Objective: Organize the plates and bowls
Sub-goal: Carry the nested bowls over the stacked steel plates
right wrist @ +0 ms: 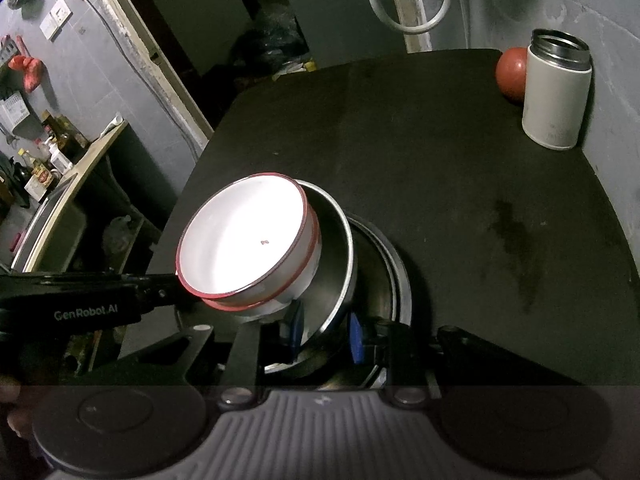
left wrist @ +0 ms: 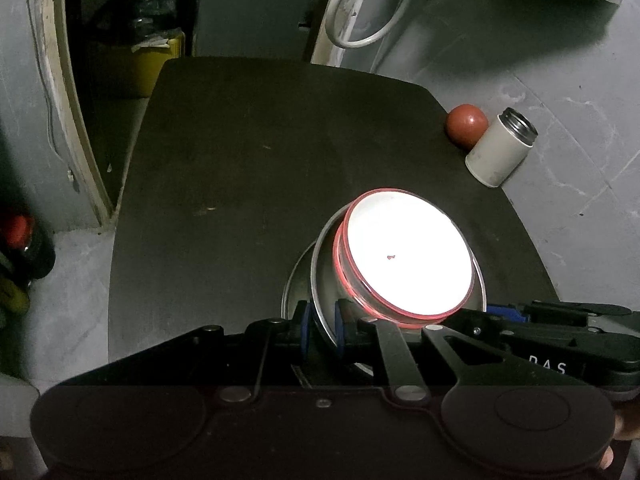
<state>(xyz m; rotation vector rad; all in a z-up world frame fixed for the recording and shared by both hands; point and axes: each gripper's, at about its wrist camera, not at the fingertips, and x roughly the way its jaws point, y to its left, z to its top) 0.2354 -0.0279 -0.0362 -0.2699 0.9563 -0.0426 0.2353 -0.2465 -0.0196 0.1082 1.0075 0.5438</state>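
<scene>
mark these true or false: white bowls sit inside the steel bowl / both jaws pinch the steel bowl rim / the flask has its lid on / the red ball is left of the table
1. White red-rimmed bowls sit nested inside the steel bowl. True.
2. The left gripper and right gripper each have jaws around the steel bowl's rim. True.
3. The flask has its lid on. False: its mouth is open.
4. The red ball lies at the table's left edge. False: it sits at the far right corner, beside the flask.
</scene>
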